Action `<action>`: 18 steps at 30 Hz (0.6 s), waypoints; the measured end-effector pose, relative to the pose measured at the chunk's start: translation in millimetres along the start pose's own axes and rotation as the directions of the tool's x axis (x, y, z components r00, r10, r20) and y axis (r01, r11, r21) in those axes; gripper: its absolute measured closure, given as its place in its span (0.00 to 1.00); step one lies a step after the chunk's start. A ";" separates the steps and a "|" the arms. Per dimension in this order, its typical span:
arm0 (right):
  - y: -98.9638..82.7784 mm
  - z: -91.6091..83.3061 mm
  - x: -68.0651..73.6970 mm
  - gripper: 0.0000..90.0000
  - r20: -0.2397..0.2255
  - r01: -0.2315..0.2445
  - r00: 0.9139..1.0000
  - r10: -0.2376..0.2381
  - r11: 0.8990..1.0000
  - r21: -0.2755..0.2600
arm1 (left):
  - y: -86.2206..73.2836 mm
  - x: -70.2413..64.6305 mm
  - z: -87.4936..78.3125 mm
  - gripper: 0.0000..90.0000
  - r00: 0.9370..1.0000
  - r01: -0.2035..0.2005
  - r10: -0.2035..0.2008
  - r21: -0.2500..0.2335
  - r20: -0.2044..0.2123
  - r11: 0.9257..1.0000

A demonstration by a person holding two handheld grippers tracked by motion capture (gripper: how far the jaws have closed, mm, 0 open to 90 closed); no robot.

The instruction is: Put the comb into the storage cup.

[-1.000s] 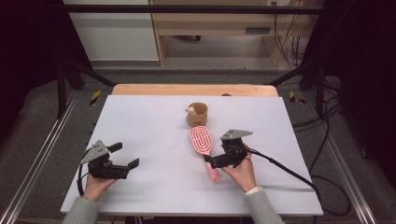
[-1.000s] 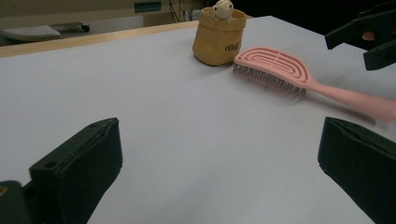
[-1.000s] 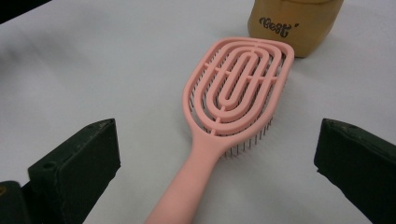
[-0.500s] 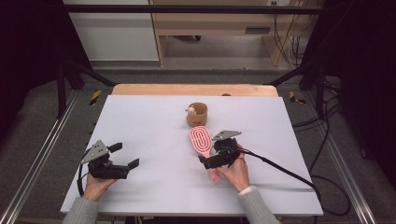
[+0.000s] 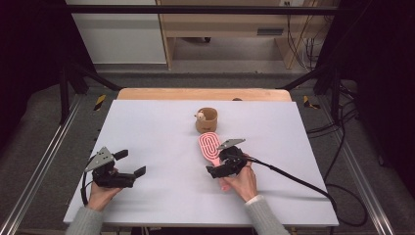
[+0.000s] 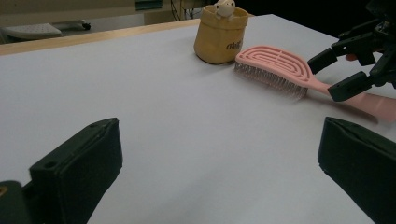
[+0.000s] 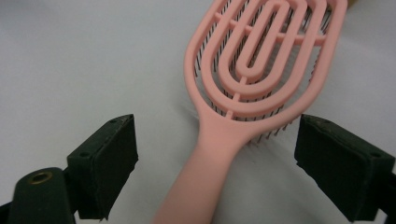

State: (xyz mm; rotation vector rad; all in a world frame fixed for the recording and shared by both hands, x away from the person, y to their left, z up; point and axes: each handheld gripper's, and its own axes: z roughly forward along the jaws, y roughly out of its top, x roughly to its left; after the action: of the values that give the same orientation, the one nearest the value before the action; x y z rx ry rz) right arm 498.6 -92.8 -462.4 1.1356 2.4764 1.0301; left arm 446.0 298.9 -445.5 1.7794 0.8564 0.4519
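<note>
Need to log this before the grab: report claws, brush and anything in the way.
Right claw straddles the pink brush at its handle, jaws just closing, pads not touching. Left claw open, idle over the table. Brush flat, bristles down. Tan cup beyond its head; nothing blocking.
</note>
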 end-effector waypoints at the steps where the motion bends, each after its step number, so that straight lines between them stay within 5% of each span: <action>1: -0.5 0.7 0.3 0.18 0.000 -0.002 1.000 0.002 1.000 0.007 | 0.0 -0.1 0.1 0.00 1.000 -0.001 0.001 0.000 -0.001 1.000; 18: -2.9 -0.6 -0.6 0.54 0.022 -0.007 1.000 0.006 0.997 0.076 | -0.1 -0.3 0.3 0.00 1.000 -0.001 0.001 0.001 0.002 1.000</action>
State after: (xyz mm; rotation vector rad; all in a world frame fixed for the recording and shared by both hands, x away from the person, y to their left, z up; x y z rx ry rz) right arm 497.1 -94.9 -464.0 1.1713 2.5159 0.9270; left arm 445.9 298.5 -445.6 1.7811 0.8546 0.4508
